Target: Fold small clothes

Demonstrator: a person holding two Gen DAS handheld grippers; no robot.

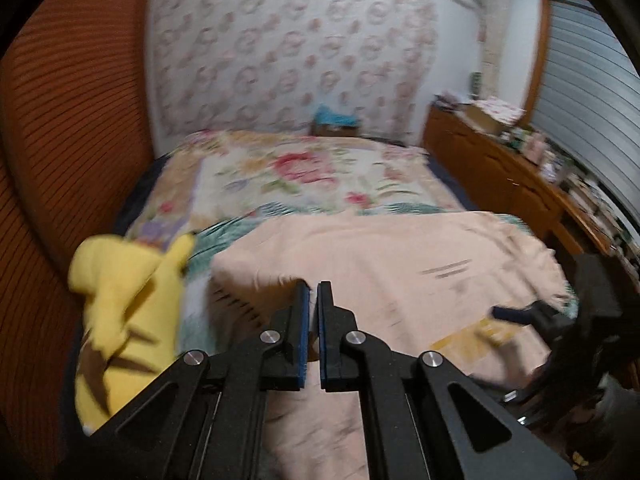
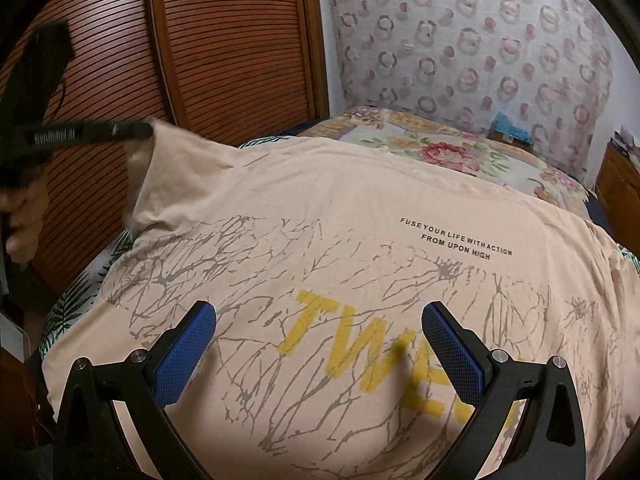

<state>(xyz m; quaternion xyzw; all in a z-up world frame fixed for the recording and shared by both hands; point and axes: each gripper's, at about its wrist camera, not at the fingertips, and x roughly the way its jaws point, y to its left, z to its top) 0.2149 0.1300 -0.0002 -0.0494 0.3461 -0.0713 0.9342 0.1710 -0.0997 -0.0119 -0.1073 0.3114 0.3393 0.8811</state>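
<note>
A peach T-shirt (image 2: 360, 216) with grey branch print and yellow letters lies spread on the bed; it also shows in the left wrist view (image 1: 392, 256). My left gripper (image 1: 313, 292) is shut on the shirt's left sleeve edge and holds it lifted; from the right wrist view it shows at the left (image 2: 136, 131), pinching the raised sleeve (image 2: 172, 176). My right gripper (image 2: 318, 316) is open and empty, hovering just above the shirt's lower middle over the yellow letters. It shows in the left wrist view at the right edge (image 1: 520, 314).
A yellow plush toy (image 1: 124, 308) lies at the bed's left edge. The floral bedspread (image 1: 304, 176) stretches beyond the shirt. A slatted wooden wardrobe (image 2: 224, 40) stands left. A wooden dresser (image 1: 500, 164) with clutter stands right. A teal item (image 2: 510, 126) sits at the far end.
</note>
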